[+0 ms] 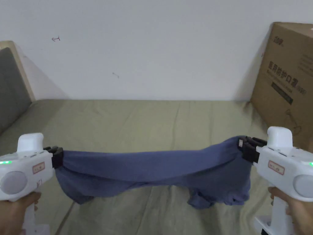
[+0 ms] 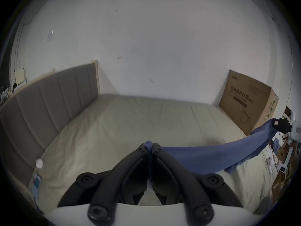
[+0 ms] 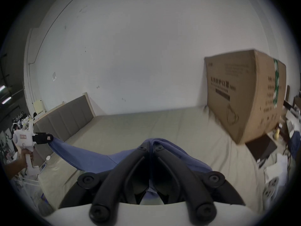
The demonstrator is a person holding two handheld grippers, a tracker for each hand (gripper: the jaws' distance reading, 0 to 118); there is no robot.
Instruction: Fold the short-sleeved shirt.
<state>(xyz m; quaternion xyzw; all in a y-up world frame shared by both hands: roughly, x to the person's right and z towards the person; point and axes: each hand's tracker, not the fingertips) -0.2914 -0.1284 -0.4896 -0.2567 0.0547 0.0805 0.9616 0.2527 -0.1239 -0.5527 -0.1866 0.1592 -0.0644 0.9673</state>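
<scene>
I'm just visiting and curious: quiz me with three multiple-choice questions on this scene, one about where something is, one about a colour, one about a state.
1. Where is the cardboard box?
A. on the bed's right side, by the wall
B. on the floor
C. on the headboard

2. What colour is the shirt?
A. red
B. blue
C. white

3. How is the shirt held?
A. lying flat
B. hanging from one gripper
C. stretched between both grippers

Answers:
1. A, it stands on the bed sheet.
2. B, the cloth is blue.
3. C, the left gripper and right gripper each clamp an end.
</scene>
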